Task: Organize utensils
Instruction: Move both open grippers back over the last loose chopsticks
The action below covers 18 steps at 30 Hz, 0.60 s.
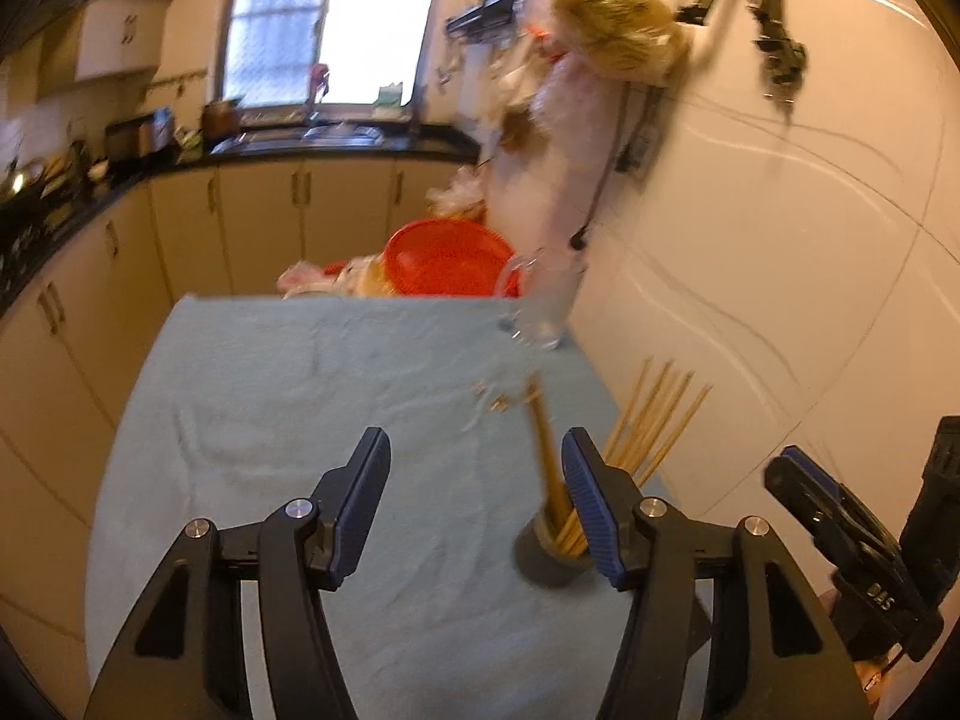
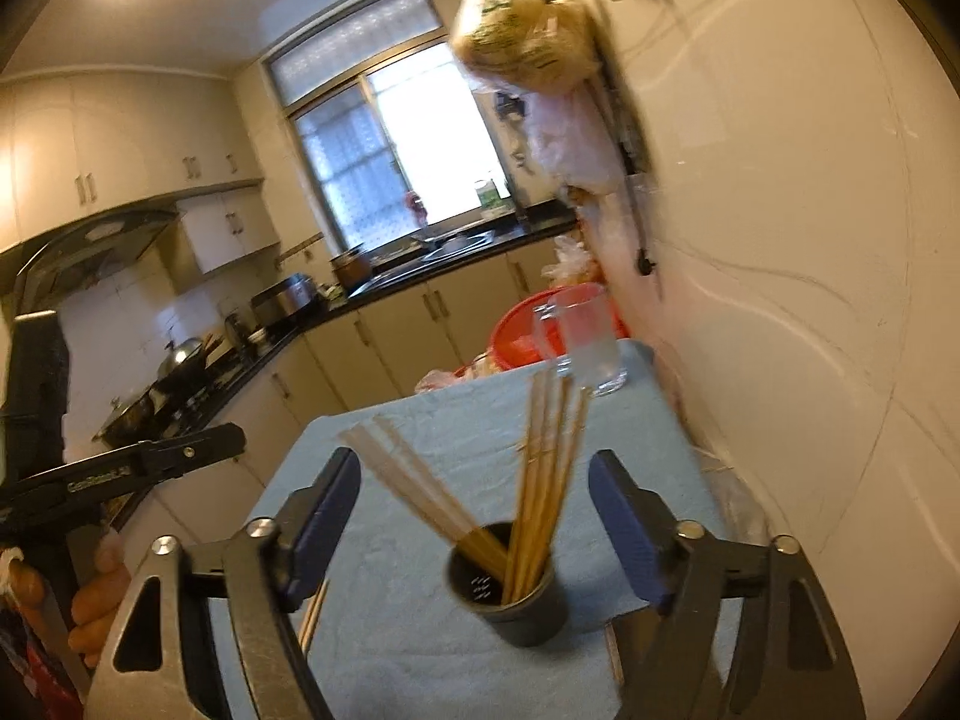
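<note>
A dark cup [image 2: 510,594] stands on the blue cloth [image 2: 420,630] and holds several bamboo chopsticks [image 2: 540,480], two pale ones leaning left. My right gripper [image 2: 474,468] is open, and the cup sits low between its fingers with neither pad touching it. In the left wrist view the same cup [image 1: 552,558] stands just inside the right finger of my open left gripper [image 1: 474,444], which has nothing between its pads. The chopsticks [image 1: 654,420] fan toward the wall. A loose chopstick [image 2: 315,612] lies on the cloth under my right gripper's left finger.
A glass mug [image 1: 543,300] stands at the table's far right corner, with a red basin [image 1: 450,258] behind it. The white tiled wall [image 1: 780,240] runs close along the right. Bags hang on that wall. A hand [image 2: 96,600] holds the left gripper.
</note>
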Available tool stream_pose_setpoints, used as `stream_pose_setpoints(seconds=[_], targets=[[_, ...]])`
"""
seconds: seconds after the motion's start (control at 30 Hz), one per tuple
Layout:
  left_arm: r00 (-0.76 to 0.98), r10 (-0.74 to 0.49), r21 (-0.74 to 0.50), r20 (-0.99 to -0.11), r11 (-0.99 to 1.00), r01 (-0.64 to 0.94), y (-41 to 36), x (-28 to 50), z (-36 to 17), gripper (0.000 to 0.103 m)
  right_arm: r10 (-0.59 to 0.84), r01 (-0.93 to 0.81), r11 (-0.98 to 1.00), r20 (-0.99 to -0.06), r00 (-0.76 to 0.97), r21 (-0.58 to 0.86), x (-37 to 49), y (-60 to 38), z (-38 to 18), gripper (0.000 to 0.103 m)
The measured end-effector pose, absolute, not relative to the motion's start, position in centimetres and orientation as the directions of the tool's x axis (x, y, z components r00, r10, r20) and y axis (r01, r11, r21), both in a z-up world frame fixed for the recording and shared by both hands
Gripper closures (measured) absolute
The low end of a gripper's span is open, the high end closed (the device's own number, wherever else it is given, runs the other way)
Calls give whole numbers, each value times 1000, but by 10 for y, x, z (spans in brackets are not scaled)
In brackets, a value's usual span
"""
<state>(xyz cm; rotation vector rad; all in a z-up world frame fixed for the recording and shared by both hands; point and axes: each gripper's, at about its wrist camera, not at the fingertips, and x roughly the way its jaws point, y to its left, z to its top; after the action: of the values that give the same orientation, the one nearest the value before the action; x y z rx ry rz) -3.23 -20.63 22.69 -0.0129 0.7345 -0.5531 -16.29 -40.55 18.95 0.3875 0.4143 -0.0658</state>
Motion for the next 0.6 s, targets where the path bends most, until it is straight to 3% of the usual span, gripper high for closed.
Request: stream_pose_setpoints(seconds=[0.07, 0.43, 0.6], targets=[[601, -449, -204, -661, 878, 432, -183, -30, 211, 39, 39, 114, 938, -426, 904, 329, -161, -387, 182, 19], [429, -242, -190, -871, 969, 161, -73, -1, 90, 39, 180, -1, 960, -609, 773, 281, -124, -293, 95, 20], [350, -232, -182, -907, 969, 170, -74, 15, 59, 39, 208, -5, 953, -638, 741, 304, -116, -285, 78, 20]])
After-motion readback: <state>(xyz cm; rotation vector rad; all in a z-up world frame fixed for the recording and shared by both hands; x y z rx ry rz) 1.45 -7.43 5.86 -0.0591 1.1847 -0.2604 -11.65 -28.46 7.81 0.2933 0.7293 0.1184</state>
